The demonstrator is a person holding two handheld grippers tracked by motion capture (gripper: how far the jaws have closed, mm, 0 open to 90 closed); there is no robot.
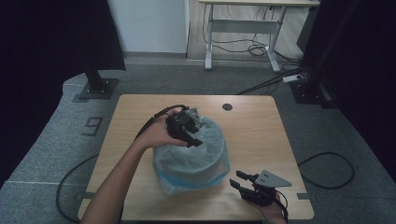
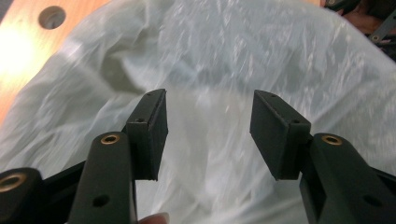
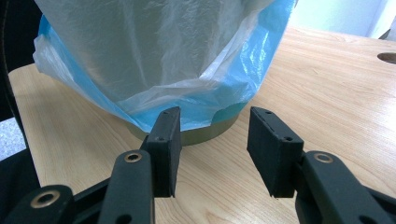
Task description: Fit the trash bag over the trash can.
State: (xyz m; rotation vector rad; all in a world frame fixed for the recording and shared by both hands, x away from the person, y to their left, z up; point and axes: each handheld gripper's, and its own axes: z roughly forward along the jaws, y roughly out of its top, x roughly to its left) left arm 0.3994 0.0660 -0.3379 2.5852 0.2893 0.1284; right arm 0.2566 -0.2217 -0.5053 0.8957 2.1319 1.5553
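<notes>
- High view: round bin lined with a translucent white and blue plastic bag (image 1: 191, 156) stands mid-table on the light wooden table (image 1: 261, 135); left gripper (image 1: 192, 140) over its far top, right gripper (image 1: 237, 179) near its right base.
- Left gripper view: 2 jaws apart, nothing clamped, film beneath.
- Right gripper view: jaws apart, empty; olive bin rim (image 3: 205, 135) visible under the blue hem.

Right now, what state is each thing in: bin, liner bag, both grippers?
Bin: upright on the table, covered by the bag down to its base.
Bag: draped over the bin, blue hem bunched low.
Left gripper: open, above the bag, nothing between the jaws.
Right gripper: open, empty, beside the bin.
</notes>
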